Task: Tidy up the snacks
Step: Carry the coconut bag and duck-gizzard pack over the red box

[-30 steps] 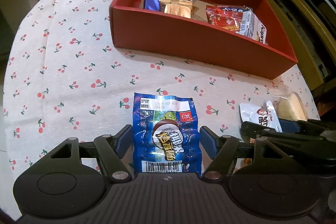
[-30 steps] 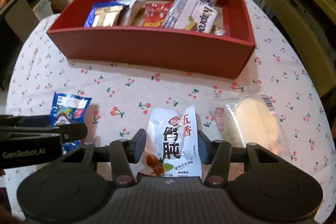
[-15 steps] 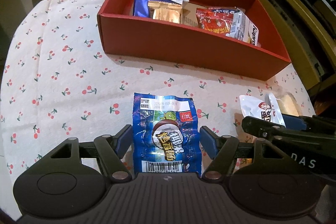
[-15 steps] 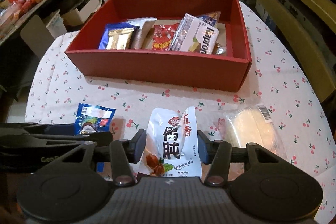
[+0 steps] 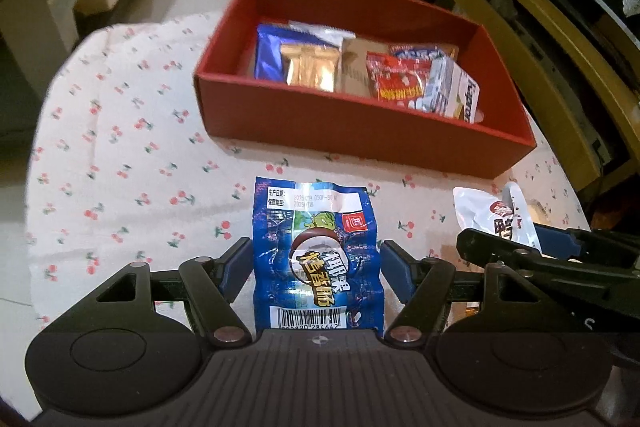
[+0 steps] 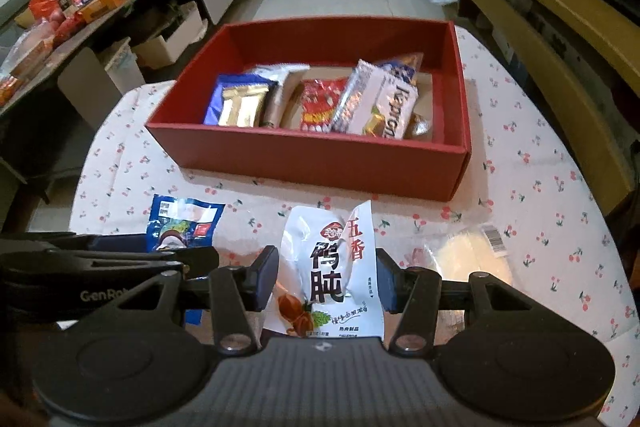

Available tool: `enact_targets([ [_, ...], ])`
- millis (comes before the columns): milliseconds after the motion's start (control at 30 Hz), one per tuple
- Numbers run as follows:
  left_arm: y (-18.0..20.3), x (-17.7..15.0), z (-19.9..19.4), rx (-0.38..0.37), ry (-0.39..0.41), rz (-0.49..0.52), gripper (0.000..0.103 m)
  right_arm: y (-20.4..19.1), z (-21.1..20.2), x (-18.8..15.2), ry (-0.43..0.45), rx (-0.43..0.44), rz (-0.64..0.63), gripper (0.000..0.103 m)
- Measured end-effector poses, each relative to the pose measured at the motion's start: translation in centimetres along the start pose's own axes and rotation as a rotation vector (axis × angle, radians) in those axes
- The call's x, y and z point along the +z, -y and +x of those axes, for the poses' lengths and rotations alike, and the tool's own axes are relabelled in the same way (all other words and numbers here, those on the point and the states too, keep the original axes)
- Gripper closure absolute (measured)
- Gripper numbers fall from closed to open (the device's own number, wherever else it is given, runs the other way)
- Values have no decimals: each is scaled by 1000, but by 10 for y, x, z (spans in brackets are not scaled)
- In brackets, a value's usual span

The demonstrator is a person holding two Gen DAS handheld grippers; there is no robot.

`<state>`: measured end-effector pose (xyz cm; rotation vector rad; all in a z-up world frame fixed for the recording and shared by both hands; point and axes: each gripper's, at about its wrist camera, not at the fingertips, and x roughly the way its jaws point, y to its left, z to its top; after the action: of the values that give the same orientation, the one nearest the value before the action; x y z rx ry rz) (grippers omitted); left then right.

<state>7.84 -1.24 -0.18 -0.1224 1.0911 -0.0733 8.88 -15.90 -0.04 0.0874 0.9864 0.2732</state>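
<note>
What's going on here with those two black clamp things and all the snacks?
A person is tidying snacks into a red box on a cherry-print tablecloth, using two handheld grippers. The left gripper is clamped on a blue snack packet, the right gripper on a white snack packet. Both packets are held short of the box, which already holds several snacks. A clear-wrapped pastry lies on the cloth.

Dim, warm indoor light – soft shadow under red box (image 6: 320, 163). Strong fisheye bending at edges, dark vignette corners. Slight motion blur on tablecloth (image 5: 120, 155) – glare on foil wrappers (image 5: 310, 69).
</note>
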Motion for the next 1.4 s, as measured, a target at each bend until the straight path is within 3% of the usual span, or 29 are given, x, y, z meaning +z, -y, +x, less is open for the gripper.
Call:
enact_targets([
  [167, 11, 14, -19, 6, 48, 45, 28, 5, -20, 7, 69, 21, 29, 45],
  [633, 9, 50, -7, -42, 85, 45, 29, 9, -17, 32, 128, 23, 92, 45],
  [1400, 17, 94, -1, 6, 168, 53, 29, 17, -3, 76, 195, 14, 136, 45],
])
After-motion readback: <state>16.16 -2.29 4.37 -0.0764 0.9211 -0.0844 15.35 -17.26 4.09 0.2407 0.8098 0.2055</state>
